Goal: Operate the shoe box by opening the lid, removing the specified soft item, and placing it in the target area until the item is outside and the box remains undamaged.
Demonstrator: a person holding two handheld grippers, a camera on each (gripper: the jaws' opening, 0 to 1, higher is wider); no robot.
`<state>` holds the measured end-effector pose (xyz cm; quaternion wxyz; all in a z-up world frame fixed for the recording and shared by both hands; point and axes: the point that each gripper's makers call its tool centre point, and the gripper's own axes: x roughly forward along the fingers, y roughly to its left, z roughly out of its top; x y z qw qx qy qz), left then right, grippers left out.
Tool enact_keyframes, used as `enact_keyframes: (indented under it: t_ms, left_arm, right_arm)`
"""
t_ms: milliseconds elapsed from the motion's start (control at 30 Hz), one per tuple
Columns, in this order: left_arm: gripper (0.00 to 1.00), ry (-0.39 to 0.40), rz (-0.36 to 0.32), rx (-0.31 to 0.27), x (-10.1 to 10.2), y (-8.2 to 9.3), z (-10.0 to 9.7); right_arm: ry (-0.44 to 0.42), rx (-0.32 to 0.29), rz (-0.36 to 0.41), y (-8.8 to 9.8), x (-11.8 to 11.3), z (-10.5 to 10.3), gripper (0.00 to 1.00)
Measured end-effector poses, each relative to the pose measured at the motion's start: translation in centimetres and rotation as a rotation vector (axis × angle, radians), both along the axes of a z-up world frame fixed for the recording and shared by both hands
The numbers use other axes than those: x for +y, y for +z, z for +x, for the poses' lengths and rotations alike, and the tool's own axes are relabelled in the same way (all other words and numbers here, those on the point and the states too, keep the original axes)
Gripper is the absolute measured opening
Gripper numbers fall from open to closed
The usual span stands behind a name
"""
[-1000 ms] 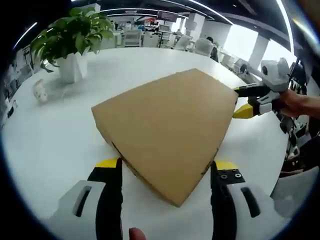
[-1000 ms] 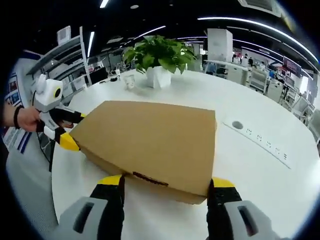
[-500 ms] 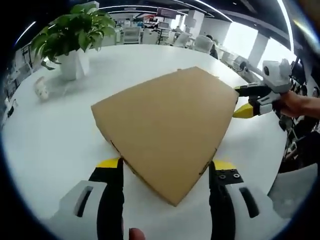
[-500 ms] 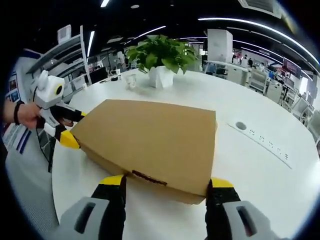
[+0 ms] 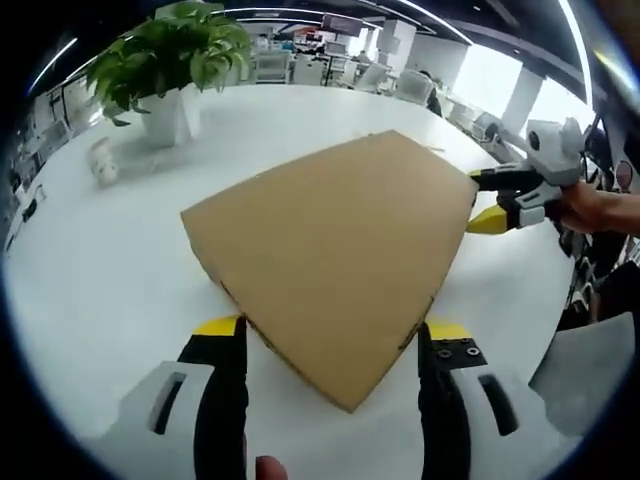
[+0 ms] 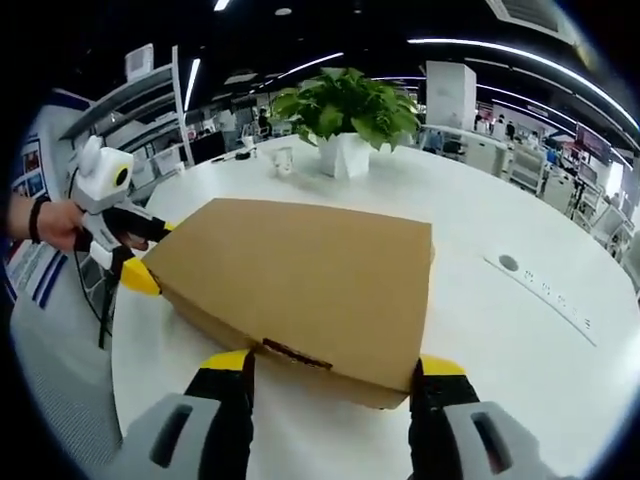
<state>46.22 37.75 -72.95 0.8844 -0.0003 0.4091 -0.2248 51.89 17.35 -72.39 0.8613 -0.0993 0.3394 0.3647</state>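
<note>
In the left gripper view, the left gripper (image 5: 335,335) is seen with its black, yellow-tipped jaws spread wide, one to each side of the nearest corner of the shoe box (image 5: 335,245). No contact with the cardboard can be made out. The box is plain brown cardboard, matte and smooth, flat and rectangular, with its lid closed, and it lies on the white surface (image 5: 100,270).

In the right gripper view, the right gripper (image 6: 330,368) is likewise held with jaws spread, straddling the near long edge of the box (image 6: 300,275), where a small dark slot is seen in the front wall (whether the tips touch cannot be told). At the box's far left corner the left gripper (image 6: 135,255) is seen, held in a hand (image 6: 60,225) with a dark wristband.

The surface is a large, glossy white table with a rounded edge; a strip of sockets (image 6: 545,290) is set into it. Beyond the box a leafy green plant (image 6: 350,105) stands in a white faceted pot, with a small white object (image 5: 100,160) nearby. Farther off, an open office with desks, chairs and ceiling light strips is visible.
</note>
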Motion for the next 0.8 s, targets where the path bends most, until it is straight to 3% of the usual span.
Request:
enact_keyframes:
  t_ms: [333, 800]
  left_arm:
    - [0.68, -0.011, 0.018, 0.010, 2.9, -0.1, -2.4]
    - [0.67, -0.019, 0.019, 0.011, 4.5, -0.1, -4.8]
  right_arm:
    - [0.014, -0.005, 0.005, -0.2, 2.3, -2.5, 0.56]
    - [0.004, -0.005, 0.008, -0.2, 4.0, -5.4, 0.55]
